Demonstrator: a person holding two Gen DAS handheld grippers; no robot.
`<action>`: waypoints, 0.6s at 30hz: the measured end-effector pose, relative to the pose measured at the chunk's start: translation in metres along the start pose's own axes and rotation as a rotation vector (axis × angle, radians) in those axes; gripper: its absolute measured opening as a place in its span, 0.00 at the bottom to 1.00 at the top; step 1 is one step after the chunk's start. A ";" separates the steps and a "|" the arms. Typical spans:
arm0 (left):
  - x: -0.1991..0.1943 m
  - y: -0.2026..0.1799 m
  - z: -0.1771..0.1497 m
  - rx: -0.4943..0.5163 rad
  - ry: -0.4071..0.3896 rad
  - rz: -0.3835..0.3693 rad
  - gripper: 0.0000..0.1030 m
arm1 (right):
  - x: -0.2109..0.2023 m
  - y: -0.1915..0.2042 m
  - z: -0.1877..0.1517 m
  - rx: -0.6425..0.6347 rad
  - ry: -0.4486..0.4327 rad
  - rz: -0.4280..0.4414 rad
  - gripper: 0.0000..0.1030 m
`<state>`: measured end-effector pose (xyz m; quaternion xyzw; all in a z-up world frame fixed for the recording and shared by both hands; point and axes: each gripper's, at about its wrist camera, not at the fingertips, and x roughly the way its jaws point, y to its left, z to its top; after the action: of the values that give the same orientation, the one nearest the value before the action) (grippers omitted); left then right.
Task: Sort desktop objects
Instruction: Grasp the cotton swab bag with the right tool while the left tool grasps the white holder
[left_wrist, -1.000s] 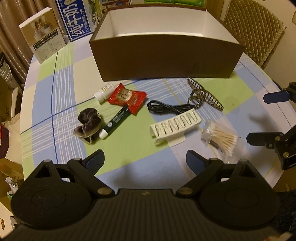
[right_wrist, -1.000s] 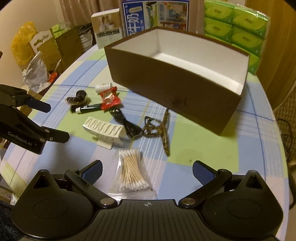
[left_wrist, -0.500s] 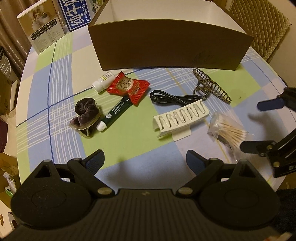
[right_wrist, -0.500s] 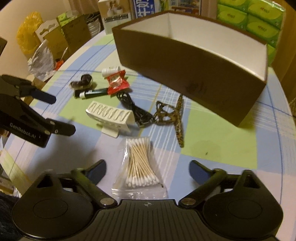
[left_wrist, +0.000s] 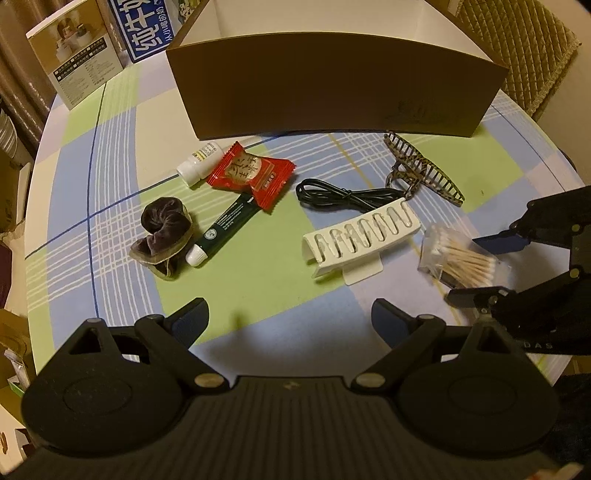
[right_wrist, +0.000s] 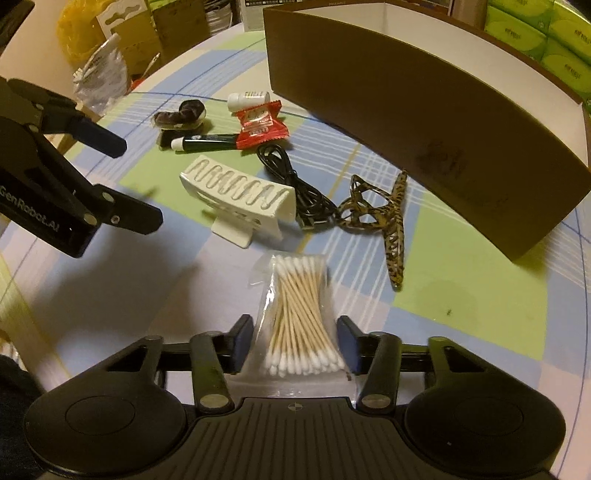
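Note:
A clear bag of cotton swabs (right_wrist: 295, 314) lies flat on the checked tablecloth (right_wrist: 480, 314). My right gripper (right_wrist: 295, 338) straddles it, its jaws closing, and both blue pads (right_wrist: 347, 339) touch the bag's sides. In the left wrist view the same bag (left_wrist: 458, 258) sits between the right gripper's fingers (left_wrist: 495, 240). My left gripper (left_wrist: 291, 317) hovers open above bare cloth, holding nothing. The open brown box (left_wrist: 332, 96) stands behind the loose items.
On the cloth lie a white slotted rack (left_wrist: 362, 236), black cable (left_wrist: 340, 195), tortoiseshell hair claw (left_wrist: 421, 170), red snack packet (left_wrist: 251, 175), green tube (left_wrist: 221, 232), small white bottle (left_wrist: 199, 162) and dark scrunchie (left_wrist: 162, 229). The table edge curves near right.
The right gripper has dropped onto the swab bag and its wide-open jaws have drawn in against the bag's sides. The left gripper has barely moved.

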<state>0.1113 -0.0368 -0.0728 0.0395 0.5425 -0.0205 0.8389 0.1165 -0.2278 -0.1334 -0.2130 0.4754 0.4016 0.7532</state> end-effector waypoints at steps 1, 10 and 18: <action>0.000 0.000 0.000 0.006 -0.004 -0.002 0.90 | -0.001 -0.001 0.000 0.005 -0.002 -0.003 0.35; 0.002 -0.011 0.008 0.149 -0.067 -0.029 0.89 | -0.015 -0.037 -0.012 0.144 0.021 -0.077 0.30; 0.021 -0.030 0.020 0.348 -0.098 -0.087 0.80 | -0.031 -0.071 -0.033 0.263 0.012 -0.135 0.30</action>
<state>0.1360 -0.0679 -0.0846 0.1595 0.4904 -0.1521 0.8432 0.1486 -0.3056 -0.1254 -0.1464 0.5131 0.2829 0.7971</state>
